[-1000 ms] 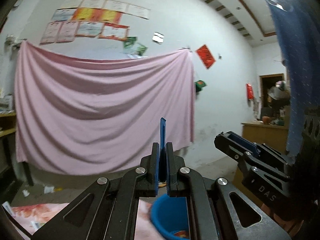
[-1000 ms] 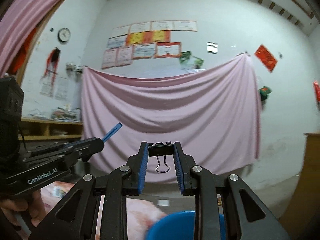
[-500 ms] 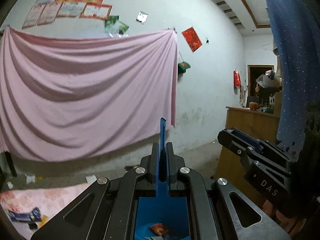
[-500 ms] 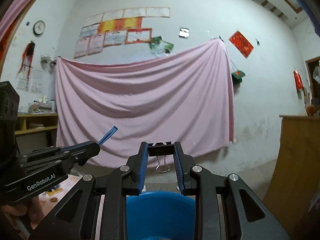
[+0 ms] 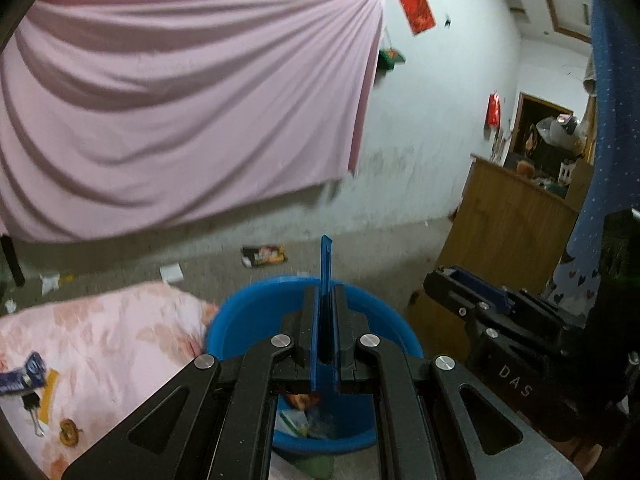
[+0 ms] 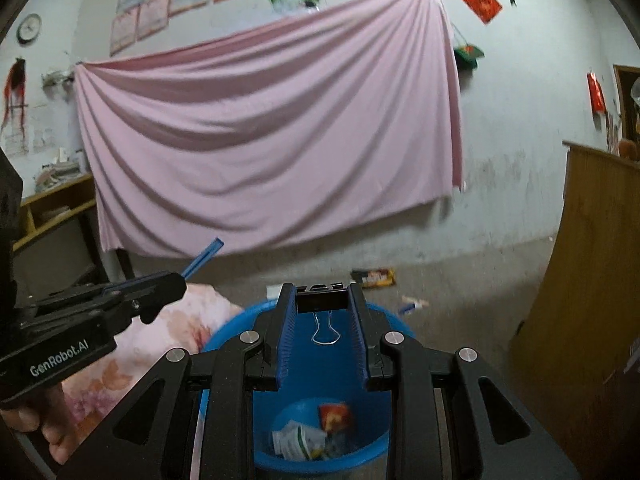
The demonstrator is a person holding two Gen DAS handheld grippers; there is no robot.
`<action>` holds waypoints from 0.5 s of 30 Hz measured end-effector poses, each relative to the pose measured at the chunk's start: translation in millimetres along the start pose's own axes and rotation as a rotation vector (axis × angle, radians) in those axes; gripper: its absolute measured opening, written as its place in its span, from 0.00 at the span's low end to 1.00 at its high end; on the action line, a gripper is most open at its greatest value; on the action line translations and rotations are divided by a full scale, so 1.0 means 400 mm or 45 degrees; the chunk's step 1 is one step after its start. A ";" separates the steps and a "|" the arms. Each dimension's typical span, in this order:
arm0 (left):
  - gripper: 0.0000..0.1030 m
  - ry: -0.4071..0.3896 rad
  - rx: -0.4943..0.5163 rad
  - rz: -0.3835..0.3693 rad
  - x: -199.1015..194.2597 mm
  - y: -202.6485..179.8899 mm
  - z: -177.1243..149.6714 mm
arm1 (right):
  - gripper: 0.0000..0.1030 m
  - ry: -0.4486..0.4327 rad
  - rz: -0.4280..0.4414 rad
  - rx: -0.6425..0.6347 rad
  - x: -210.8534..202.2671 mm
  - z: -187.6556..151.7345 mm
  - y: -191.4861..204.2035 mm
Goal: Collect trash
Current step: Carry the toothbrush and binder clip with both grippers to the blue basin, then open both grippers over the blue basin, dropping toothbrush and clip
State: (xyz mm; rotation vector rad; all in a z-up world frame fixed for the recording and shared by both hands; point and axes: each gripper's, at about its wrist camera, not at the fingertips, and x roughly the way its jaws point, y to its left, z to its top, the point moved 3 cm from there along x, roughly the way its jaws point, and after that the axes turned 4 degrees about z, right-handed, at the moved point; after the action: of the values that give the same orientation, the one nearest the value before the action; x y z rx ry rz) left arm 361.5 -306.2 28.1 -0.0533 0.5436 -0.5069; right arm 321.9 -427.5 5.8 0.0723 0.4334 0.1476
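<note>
My left gripper [image 5: 325, 300] is shut on a thin blue plastic strip [image 5: 325, 264] that sticks up past the fingertips. It hangs over the blue bucket [image 5: 240, 320], which holds several wrappers. My right gripper [image 6: 322, 300] is shut on a black binder clip [image 6: 322, 300] whose wire handle hangs down between the fingers, above the same bucket [image 6: 380, 444]. The left gripper with its strip [image 6: 202, 256] shows at the left of the right wrist view. The right gripper [image 5: 460, 284] shows at the right of the left wrist view.
A table with a pink floral cloth [image 5: 100, 328] lies left of the bucket, with a blue wrapper [image 5: 24, 372], a binder clip [image 5: 34, 412] and small scraps on it. A snack wrapper [image 5: 264, 255] and paper bits lie on the floor. A wooden cabinet [image 5: 508, 224] stands right.
Both grippers have tilted downward and moved over the bucket; the floor and the bucket's inside have come into view. Both keep their hold.
</note>
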 end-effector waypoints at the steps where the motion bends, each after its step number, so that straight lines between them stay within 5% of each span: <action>1: 0.03 0.022 -0.008 0.001 0.007 0.003 -0.006 | 0.23 0.028 0.002 0.004 0.006 -0.005 -0.002; 15: 0.03 0.190 -0.035 -0.002 0.054 0.008 -0.065 | 0.23 0.204 -0.010 0.026 0.045 -0.049 -0.008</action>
State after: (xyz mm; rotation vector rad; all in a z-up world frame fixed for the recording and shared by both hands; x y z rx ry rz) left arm 365.6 -311.3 -5.2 -0.0424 0.6968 -0.5075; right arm 330.1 -427.1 -19.8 0.0794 0.5954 0.1414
